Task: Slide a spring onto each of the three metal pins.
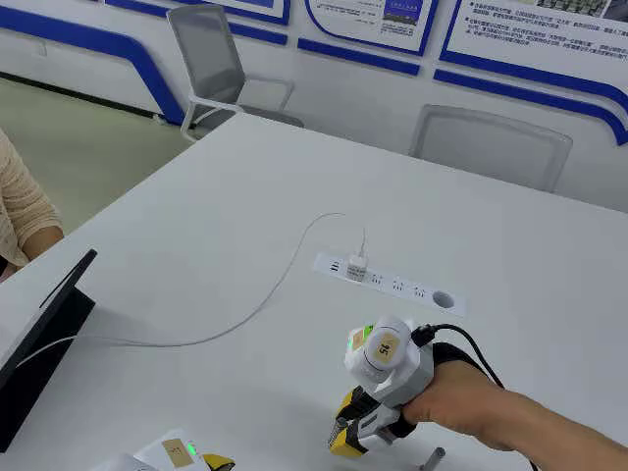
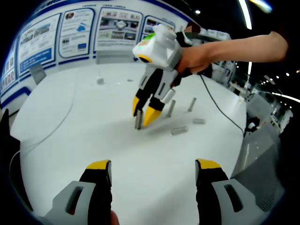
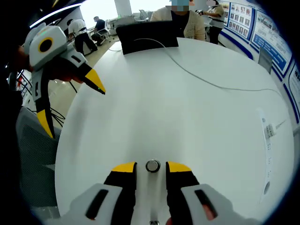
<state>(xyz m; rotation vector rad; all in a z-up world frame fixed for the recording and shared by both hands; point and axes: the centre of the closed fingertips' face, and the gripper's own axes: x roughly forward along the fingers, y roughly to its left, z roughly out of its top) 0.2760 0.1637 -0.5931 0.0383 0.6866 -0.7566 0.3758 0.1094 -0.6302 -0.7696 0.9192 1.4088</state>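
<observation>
The left hand-held gripper [image 2: 153, 165] hovers over the bench [image 2: 84, 136], its jaws spread wide with nothing between them. Beyond it, the right hand-held gripper [image 2: 144, 111] points down with its yellow tips on either side of an upright spring [image 2: 138, 123] standing on the bench. In the right gripper view the jaws are narrowed close around the spring's round top; I cannot tell whether they actually pinch it. Two bare pins [image 2: 171, 108] stand just behind, and two loose springs [image 2: 179, 130] lie near them.
</observation>
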